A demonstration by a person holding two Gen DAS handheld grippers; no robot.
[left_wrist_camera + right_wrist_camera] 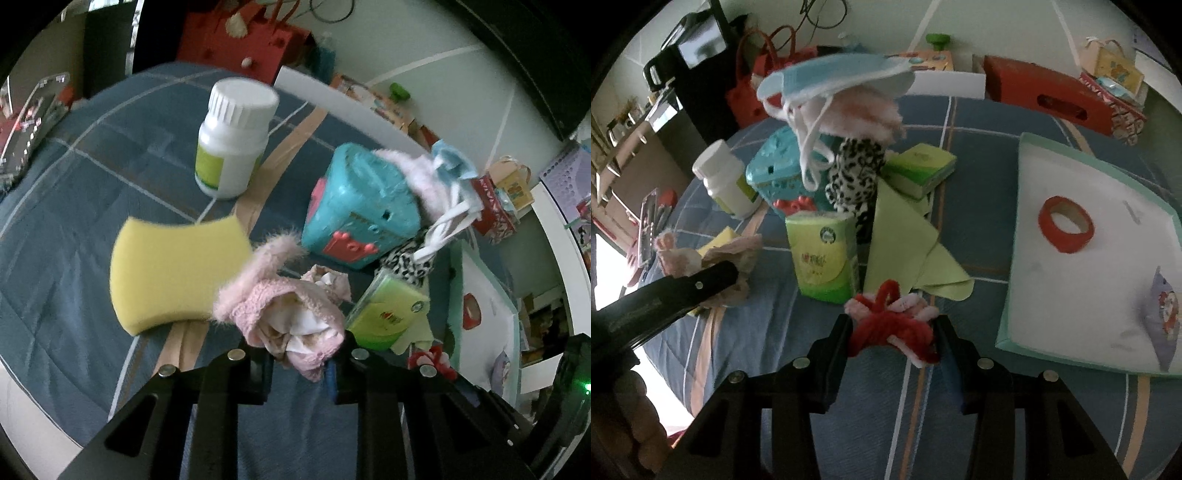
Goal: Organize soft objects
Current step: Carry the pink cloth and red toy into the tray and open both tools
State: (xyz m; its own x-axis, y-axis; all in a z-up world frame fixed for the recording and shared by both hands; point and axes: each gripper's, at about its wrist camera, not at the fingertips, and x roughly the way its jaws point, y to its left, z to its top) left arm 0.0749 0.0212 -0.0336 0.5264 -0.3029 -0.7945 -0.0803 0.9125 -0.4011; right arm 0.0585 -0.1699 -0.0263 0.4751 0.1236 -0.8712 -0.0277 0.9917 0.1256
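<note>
My left gripper [299, 354] is shut on a pink knitted hat [291, 314] and holds it above the blue quilt [74, 229]; it also shows in the right wrist view [713, 258]. A yellow sponge [173, 269] lies just left of the hat. My right gripper [892, 332] is shut on a red and pink pipe-cleaner flower [892, 325]. A pile of soft things stands mid-table: a blue face mask [842, 74], pink fluffy cloth [860, 114] and a leopard-print cloth [855, 177]. A green cloth [905, 243] lies beside a tissue pack [823, 254].
A white pill bottle [232, 140] and a teal toy case [362, 206] stand on the quilt. A white tray [1034, 177] at the right holds a red tape roll [1067, 225]. A green box [923, 166] and a red tissue box [1049, 92] lie farther back.
</note>
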